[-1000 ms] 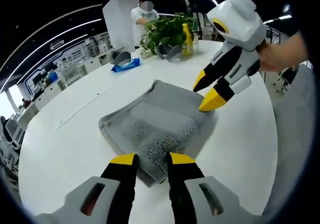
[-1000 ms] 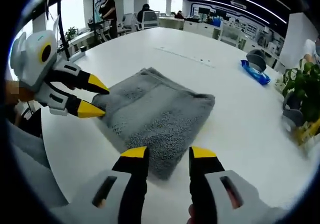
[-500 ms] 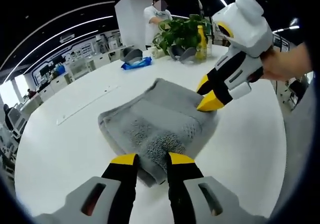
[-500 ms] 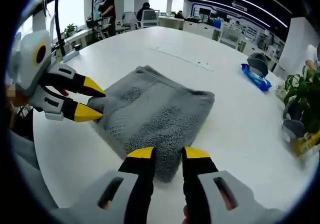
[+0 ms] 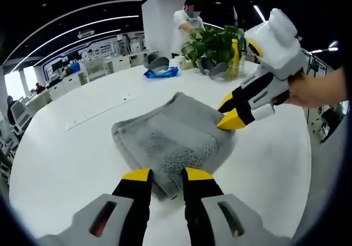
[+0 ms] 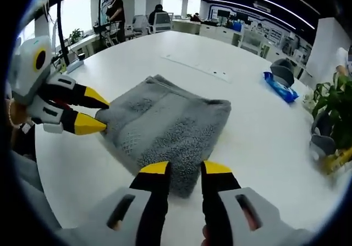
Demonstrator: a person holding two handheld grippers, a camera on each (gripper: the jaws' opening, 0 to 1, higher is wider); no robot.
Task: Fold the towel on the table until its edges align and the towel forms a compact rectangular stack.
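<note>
We hold the folded towel [image 5: 170, 144] on the table [image 5: 66, 158]: left gripper [image 5: 167, 174] and right gripper [image 6: 185, 168] each pinch a near edge between narrow fingers.

light: bright, even, from ceiling strip lights [image 5: 77, 28] | glare: white table [image 6: 264, 119] washes pale, windows [image 6: 74, 12] blown out at far left of right gripper view | shadows: soft, thin under towel [image 5: 170, 147] | focus: centre sharp, background soft | distortion: strong fisheye bending at edges
</note>
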